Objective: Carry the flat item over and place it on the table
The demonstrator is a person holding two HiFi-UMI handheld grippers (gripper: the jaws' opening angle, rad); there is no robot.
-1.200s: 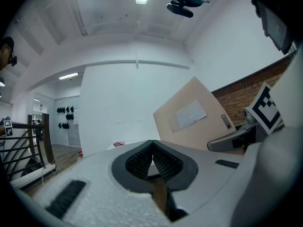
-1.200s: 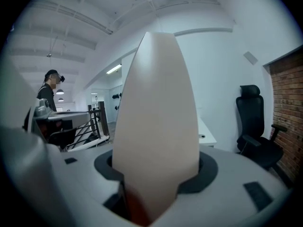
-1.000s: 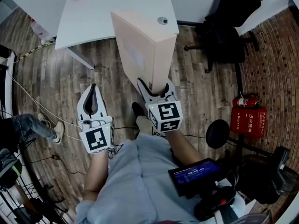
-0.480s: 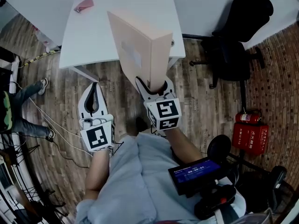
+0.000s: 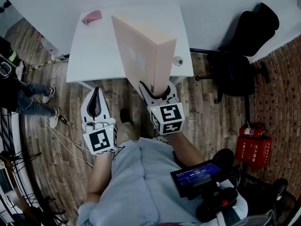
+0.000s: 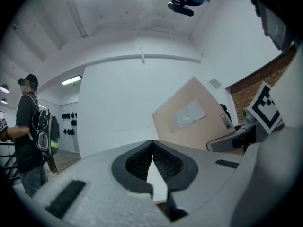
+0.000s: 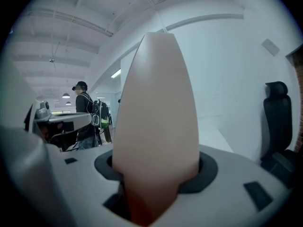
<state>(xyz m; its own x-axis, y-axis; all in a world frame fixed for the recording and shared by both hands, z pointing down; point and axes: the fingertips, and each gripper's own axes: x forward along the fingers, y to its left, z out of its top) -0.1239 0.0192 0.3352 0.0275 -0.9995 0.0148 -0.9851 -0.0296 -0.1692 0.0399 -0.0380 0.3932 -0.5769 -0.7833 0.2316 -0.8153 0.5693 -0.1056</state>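
Observation:
A flat beige cardboard box [image 5: 141,55] stands on edge in my right gripper [image 5: 157,91], whose jaws are shut on its lower end. In the head view its top overlaps the white table [image 5: 94,55] ahead. The right gripper view is filled by the box's narrow edge [image 7: 156,126], wedged between the jaws of the right gripper [image 7: 156,174]. My left gripper [image 5: 95,92] hangs left of the box, shut and empty, over the wooden floor. Its closed tips show in the left gripper view [image 6: 152,148], with the box [image 6: 199,117] to their right.
A pink item [image 5: 91,16] lies at the table's far left and a small round object [image 5: 178,60] near its right edge. A black office chair [image 5: 240,55] stands right of the table. A fire extinguisher [image 5: 251,131] is at the right wall. A person [image 5: 14,79] stands at the left; cables cross the floor.
The table has come closer and lower in the head view, and the box's top now reaches over it. Both grippers keep their hold and spacing. The person at the left has shifted.

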